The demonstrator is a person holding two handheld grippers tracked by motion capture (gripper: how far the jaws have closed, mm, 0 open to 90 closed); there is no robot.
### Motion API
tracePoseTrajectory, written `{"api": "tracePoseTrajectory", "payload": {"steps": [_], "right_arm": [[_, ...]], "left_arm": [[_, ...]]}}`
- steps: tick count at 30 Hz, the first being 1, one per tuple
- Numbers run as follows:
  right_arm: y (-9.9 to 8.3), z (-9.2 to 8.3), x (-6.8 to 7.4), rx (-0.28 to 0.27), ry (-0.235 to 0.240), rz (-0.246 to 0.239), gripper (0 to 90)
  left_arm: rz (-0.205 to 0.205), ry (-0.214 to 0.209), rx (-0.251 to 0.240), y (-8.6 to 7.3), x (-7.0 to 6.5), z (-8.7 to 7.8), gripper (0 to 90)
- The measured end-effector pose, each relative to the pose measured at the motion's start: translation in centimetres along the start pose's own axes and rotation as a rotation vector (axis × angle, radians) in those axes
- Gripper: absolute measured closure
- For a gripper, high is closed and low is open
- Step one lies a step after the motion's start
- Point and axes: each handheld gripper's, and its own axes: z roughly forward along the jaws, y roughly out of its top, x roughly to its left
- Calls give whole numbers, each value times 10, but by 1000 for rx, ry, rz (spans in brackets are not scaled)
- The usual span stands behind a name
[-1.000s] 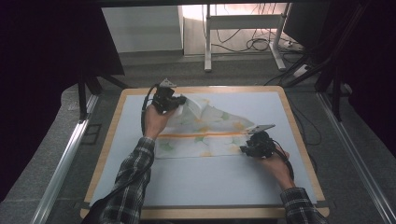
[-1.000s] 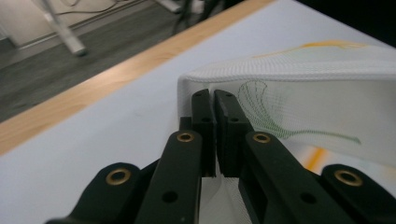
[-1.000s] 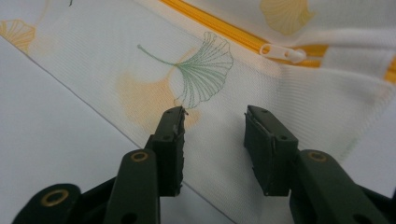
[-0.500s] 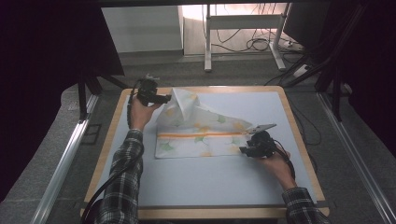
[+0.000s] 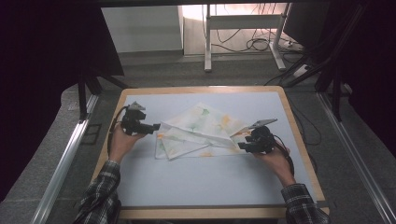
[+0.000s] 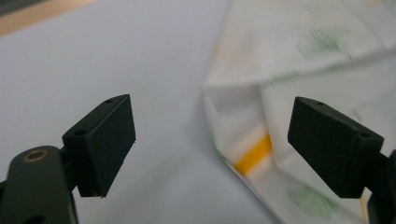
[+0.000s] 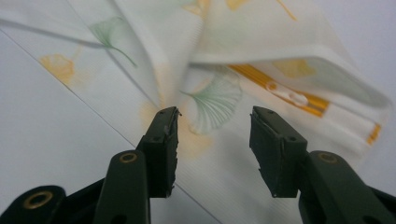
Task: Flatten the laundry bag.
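A white cloth (image 5: 201,128) printed with green and orange leaves lies folded in the middle of the table. My left gripper (image 5: 156,127) is just off the cloth's left edge and points right at it. Its jaws have just been opening and stand wide, nothing between them (image 6: 210,121); the cloth's (image 6: 299,51) folded corner with an orange stripe lies ahead. My right gripper (image 5: 240,145) hovers at the cloth's right corner and points left. Its jaws (image 7: 215,116) have opened a little and stand apart over the cloth (image 7: 140,51), gripping nothing.
The pale blue mat (image 5: 196,182) covers a wooden-rimmed table (image 5: 201,212). Bare mat lies in front of the cloth and to both sides. Metal rails (image 5: 65,163) run along the table's left and right, and a white desk frame (image 5: 243,28) with cables stands behind.
My left gripper let go of the raised cloth corner, opened, and moved left, then down toward me beside the cloth. The cloth dropped flat into a fold. The right hand stayed.
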Motion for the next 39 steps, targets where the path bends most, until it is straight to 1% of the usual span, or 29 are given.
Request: {"api": "tracePoseTrajectory", "payload": {"steps": [3, 4, 5, 6, 7, 8, 9, 10, 11, 12, 13, 14, 15, 17, 18, 19, 20, 22, 23, 24, 28, 30, 33, 34, 35, 36, 37, 38, 39], "right_arm": [[7, 3, 5, -10, 15, -20, 499], [9, 5, 7, -16, 19, -26, 484], [12, 7, 8, -18, 25, -29, 463], [15, 10, 10, -19, 28, -33, 445], [15, 10, 10, -19, 28, -33, 445], [18, 17, 13, -16, 32, -36, 432], [19, 19, 14, -11, 38, -39, 439], [19, 19, 14, -11, 38, -39, 439], [21, 27, 19, 29, 44, -47, 601], [21, 27, 19, 29, 44, -47, 601], [21, 30, 20, 49, 33, -54, 717], [24, 33, 25, 93, 5, -89, 868], [24, 33, 25, 93, 5, -89, 868], [40, 25, 22, 61, -17, -96, 880], [40, 25, 22, 61, -17, -96, 880], [48, 21, 19, 47, -31, -98, 880], [70, 12, 10, 13, -65, -85, 880], [90, 7, 3, -15, -85, -77, 878], [90, 7, 3, -15, -85, -77, 878], [115, 2, -4, -46, -104, -72, 876], [156, 9, -8, -84, -93, -35, 876], [175, 19, -2, -98, -66, -27, 875], [199, 42, 17, -107, -30, -49, 875], [199, 42, 17, -107, -30, -49, 875], [213, 60, 35, -107, -3, -61, 875], [219, 70, 46, -114, 16, -67, 875], [219, 70, 46, -114, 16, -67, 875], [234, 93, 73, -127, 64, -89, 875], [234, 93, 73, -127, 64, -89, 875]], "left_arm": [[40, -9, 29, -17, -12, 0, 137], [40, -9, 29, -17, -12, 0, 135], [92, -5, 70, -24, -21, 1, 122], [92, -5, 70, -24, -21, 1, 118], [117, 8, 82, -27, -26, 1, 118], [156, 16, 105, -30, -34, 0, 117], [177, 24, 110, -31, -37, 0, 116], [177, 24, 110, -31, -37, 0, 116], [183, 25, 110, -31, -39, -1, 116], [181, 18, 106, -32, -40, -2, 116], [174, 13, 100, -32, -41, -3, 118], [165, 4, 96, -32, -42, -4, 127], [147, -8, 90, -33, -43, -5, 127], [130, -27, 89, -37, -44, -5, 130], [132, -35, 98, -38, -44, -5, 130], [129, -39, 99, -40, -44, -5, 131], [132, -38, 108, -41, -45, -3, 133], [141, -36, 116, -41, -46, -2, 133], [141, -36, 116, -41, -46, -2, 134], [147, -32, 119, -41, -47, 0, 134], [158, -29, 117, -40, -48, -1, 135], [151, -24, 110, -40, -43, -4, 135], [136, -16, 107, -41, -38, -7, 135], [129, -14, 104, -42, -34, -9, 135], [117, -2, 102, -45, -27, -13, 135], [113, 6, 103, -47, -23, -16, 135], [113, 6, 103, -47, -23, -16, 135], [107, 16, 104, -50, -18, -20, 135], [103, 21, 104, -53, -15, -22, 135]]}}
